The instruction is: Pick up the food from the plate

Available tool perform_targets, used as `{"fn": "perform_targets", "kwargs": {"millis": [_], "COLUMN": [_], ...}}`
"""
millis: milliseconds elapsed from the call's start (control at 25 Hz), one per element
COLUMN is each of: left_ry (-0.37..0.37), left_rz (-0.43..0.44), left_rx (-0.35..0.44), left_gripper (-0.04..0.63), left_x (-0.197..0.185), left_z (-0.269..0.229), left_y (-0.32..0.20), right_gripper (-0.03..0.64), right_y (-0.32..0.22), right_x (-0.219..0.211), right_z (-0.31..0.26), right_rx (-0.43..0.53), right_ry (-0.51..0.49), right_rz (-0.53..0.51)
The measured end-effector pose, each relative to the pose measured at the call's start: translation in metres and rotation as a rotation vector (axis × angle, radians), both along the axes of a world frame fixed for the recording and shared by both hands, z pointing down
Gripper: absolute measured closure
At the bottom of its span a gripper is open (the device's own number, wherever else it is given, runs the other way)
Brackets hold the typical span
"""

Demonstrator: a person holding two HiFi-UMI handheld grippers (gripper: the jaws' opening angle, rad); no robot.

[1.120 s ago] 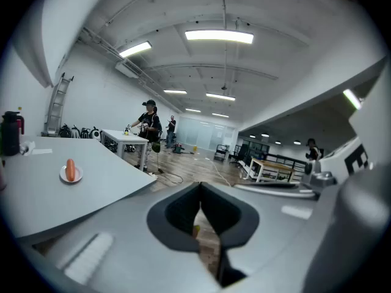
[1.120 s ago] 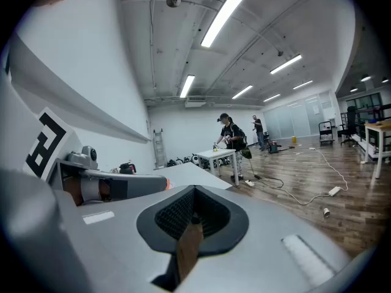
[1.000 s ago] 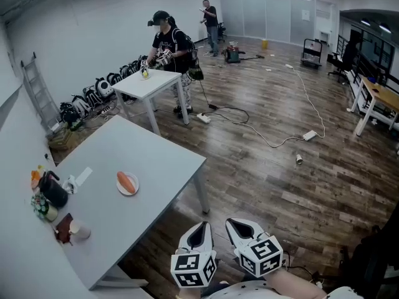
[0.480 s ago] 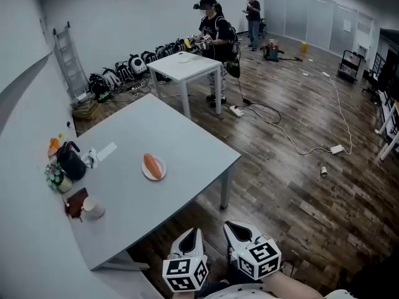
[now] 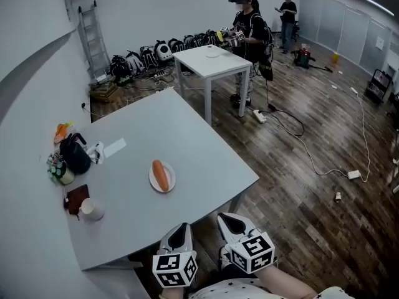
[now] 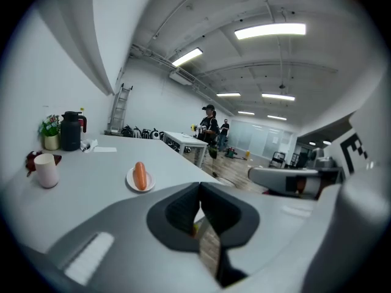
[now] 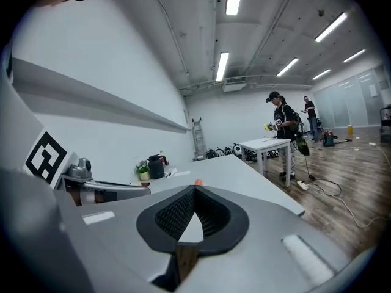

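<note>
The left claw (image 5: 181, 232), pressed together and empty like the right claw (image 5: 229, 223), is nearer the sausage (image 5: 161, 175), lying ahead on its plate (image 5: 170, 184), long axis running roughly away from it

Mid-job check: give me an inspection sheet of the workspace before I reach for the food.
Surface: grey table, no spills seen.
Job's things: orange food lying on white plate, mid-table, untouched.
Clutter: black jug, cup, brown item, white card by the wall side, apart from the plate.
Tools: left tool and right tool both shut, empty, short of the table's near edge.
Cables: loose cables and power strip on the wood floor.
Surroundings: second white table, person beside it; ladder against wall.
</note>
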State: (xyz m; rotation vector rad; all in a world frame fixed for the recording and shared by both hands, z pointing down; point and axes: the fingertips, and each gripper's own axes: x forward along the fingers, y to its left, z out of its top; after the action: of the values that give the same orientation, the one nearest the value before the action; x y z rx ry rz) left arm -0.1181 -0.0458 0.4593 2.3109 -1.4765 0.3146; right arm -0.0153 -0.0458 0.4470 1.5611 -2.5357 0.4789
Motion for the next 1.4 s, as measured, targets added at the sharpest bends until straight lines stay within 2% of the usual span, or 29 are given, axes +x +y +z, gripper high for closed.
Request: {"fn": "perform_targets", "kwargs": {"millis": [120,280,560,840,960,1040,1240,1400], "left_ry": [-0.018,-0.003,-0.021,-0.111,-0.130,-0.132,-0.190,-0.189], "left_rz": [-0.063,-0.146,-0.286,-0.339,-0.339,-0.330,-0.328,-0.346], "left_rx": [-0.007,-0.022,-0.079,-0.131,-0.193,-0.245,-0.405,-0.534], "left_gripper": [0.587,0.587,0.586,0.586,0.584,0.494,0.352,0.324], "left_x": [0.000,0.000,-0.021,-0.051,-0.062,-0.071,-0.095,-0.106], "left_z": [0.004,0.011,0.041,0.073,0.093,0.109,0.158,0.193], "left_y": [-0.040,-0.084,-0.137,-0.193,-0.224,-0.245,-0.286,-0.304], "right_gripper": [0.618,0.618,0.618,0.618,0.618,0.618,0.618,0.618], "right_y": [-0.042,-0.090,-0.143,-0.192,-0.218,-0.233,-0.255,-0.263], "right_x": [0.010,0.019,0.019,0.005,-0.001,-0.008,-0.020,-0.027], "right_z": [-0.003,0.001,0.020,0.036,0.040,0.045,0.060,0.074], "right_rx": [0.007,0.005,-0.024,-0.055,-0.065,-0.075,-0.116,-0.154], "right_ry": [0.020,0.040,0.041,0.024,0.026,0.033,0.034,0.038], "right_rz": [-0.053,-0.124,-0.219,-0.273,-0.288,-0.303,-0.325,-0.341]}}
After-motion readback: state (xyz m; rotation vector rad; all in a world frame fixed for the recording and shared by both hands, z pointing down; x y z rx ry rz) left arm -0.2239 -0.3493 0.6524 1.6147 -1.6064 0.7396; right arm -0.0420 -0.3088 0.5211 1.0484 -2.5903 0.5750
